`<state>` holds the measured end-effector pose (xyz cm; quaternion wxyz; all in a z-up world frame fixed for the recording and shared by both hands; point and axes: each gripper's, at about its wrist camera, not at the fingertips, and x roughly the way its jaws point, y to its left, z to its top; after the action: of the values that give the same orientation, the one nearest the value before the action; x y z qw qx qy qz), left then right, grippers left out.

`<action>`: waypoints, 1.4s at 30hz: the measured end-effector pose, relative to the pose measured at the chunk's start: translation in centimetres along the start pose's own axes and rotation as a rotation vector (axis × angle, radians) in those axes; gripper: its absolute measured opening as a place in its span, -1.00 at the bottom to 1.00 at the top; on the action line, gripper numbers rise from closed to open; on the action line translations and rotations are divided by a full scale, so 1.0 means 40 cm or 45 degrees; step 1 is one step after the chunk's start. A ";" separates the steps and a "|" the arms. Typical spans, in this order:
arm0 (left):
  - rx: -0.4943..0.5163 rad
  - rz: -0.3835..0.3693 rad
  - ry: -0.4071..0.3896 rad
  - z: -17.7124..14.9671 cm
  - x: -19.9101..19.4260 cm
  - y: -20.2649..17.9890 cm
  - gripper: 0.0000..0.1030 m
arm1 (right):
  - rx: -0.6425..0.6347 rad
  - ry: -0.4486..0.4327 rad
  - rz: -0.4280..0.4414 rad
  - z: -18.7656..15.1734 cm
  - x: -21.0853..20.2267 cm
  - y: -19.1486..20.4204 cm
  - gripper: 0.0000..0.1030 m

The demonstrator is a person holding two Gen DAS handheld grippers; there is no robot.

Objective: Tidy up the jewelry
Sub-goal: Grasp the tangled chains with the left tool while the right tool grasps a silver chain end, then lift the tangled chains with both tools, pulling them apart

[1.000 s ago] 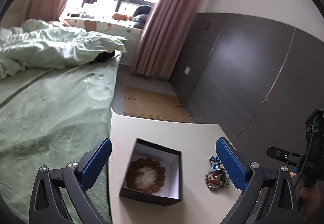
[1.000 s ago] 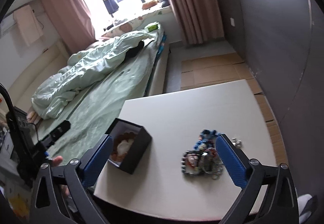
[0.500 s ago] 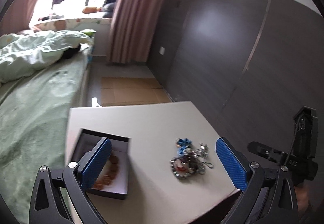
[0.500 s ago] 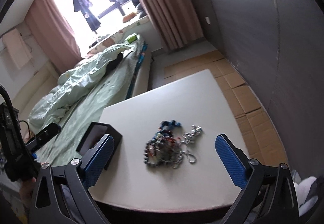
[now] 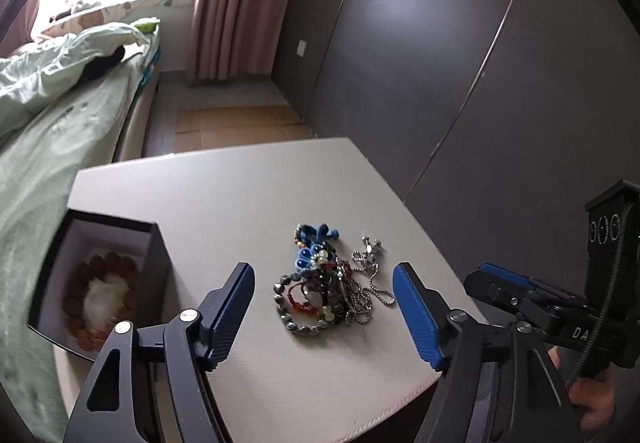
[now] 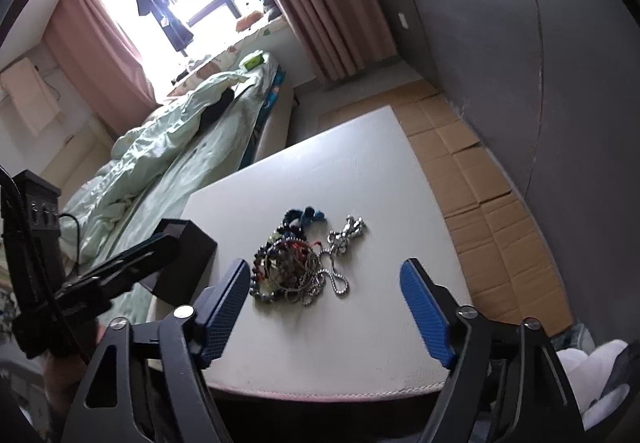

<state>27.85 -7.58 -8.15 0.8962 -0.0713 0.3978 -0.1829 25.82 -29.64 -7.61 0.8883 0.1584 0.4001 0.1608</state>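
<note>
Hovering both my grippers, left [image 5: 323, 303] and right [image 6: 325, 301], spread wide and empty over the tangled jewelry pile [image 5: 326, 285] mid-table [image 5: 240, 187]; the open black box [image 5: 100, 279] with its bead bracelet [image 5: 80, 295] sits left.

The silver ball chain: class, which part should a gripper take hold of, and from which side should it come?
Grip the loop of the silver ball chain that trails out of the jewelry pile toward the right gripper. It lies flat on the white table, clear of the beaded bracelets, so come from above on the right with open jaws. The chain's other end looks tangled and would probably drag the pile.
</note>
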 end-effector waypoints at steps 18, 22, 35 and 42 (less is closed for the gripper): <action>-0.109 0.113 0.098 -0.055 0.148 -0.024 -0.85 | 0.083 0.205 0.159 0.043 0.182 -0.089 0.09; -0.126 0.110 0.047 -0.037 0.100 -0.020 -0.85 | 0.046 0.268 0.169 0.060 0.232 -0.078 0.08; -0.180 0.098 -0.055 0.007 -0.007 0.012 -0.85 | -0.127 0.328 -0.003 0.054 0.293 -0.022 -0.74; -0.158 0.079 -0.105 0.019 -0.078 0.009 -0.85 | -0.160 0.217 0.123 0.070 0.235 0.010 -0.75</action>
<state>26.58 -6.06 -5.59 0.9109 -0.1217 0.3733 -0.1268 33.79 -25.84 -11.91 0.8505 0.1072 0.4550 0.2412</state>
